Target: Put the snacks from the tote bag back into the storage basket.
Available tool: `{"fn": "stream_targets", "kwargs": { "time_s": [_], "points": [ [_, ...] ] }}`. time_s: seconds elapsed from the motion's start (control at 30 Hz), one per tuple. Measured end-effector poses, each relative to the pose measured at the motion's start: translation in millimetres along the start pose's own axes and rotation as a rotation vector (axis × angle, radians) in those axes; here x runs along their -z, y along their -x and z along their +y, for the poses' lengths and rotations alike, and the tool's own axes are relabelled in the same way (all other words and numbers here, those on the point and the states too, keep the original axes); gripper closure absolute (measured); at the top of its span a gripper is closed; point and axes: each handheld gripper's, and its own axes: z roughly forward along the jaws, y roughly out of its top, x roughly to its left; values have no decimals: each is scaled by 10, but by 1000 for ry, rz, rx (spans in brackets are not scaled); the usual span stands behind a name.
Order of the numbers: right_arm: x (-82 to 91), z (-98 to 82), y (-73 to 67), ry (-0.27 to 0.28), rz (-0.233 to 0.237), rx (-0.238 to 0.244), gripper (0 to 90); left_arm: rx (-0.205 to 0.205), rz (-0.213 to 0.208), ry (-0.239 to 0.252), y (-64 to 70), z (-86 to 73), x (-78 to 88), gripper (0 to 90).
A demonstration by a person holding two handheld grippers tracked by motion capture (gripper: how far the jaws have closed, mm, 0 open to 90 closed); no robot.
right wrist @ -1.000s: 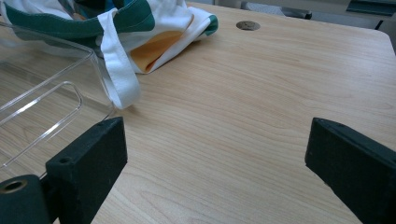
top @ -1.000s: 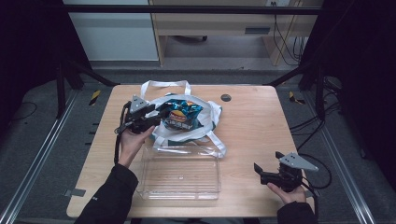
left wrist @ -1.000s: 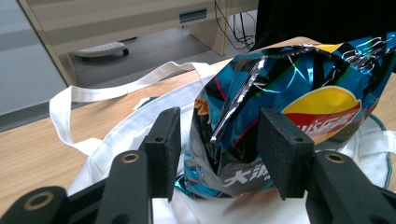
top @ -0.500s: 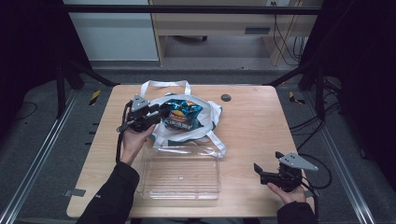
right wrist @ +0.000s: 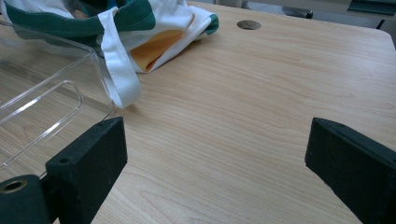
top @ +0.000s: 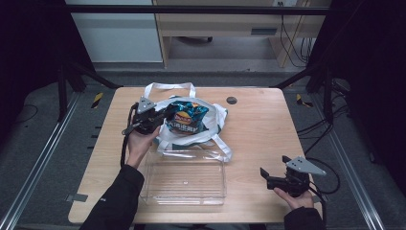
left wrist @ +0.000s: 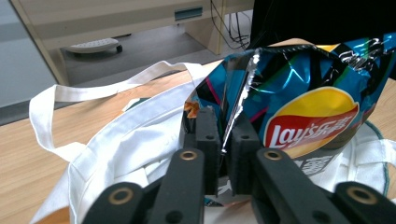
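A blue Lay's chip bag (top: pixel 187 117) rests in the mouth of a white tote bag (top: pixel 210 136) at the back middle of the table. My left gripper (top: pixel 164 115) is at the bag's left side. In the left gripper view, the left gripper (left wrist: pixel 224 147) is shut on the crimped edge of the chip bag (left wrist: pixel 308 107), with the tote bag (left wrist: pixel 126 140) spread beneath. My right gripper (top: pixel 273 168) sits low at the front right, open and empty. In its own view, the right gripper (right wrist: pixel 215 158) holds its jaws wide apart above bare wood.
A clear plastic tray (top: pixel 184 178) stands empty at the front middle, just in front of the tote; its corner (right wrist: pixel 42 93) is left of the right gripper. A tote strap (right wrist: pixel 119 70) hangs beside it. A small round hole (top: pixel 231 100) marks the tabletop behind.
The left gripper and the chip bag have shifted slightly to the right over the tote. The right gripper has stayed where it was.
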Motion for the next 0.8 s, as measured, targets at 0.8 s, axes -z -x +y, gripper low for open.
{"fn": "stream_targets", "kwargs": {
  "time_s": [0.8],
  "points": [
    [0, -1, -3, -3, -1, 3, 59, 60, -3, 13, 128, -91, 165, 891]
  ]
}}
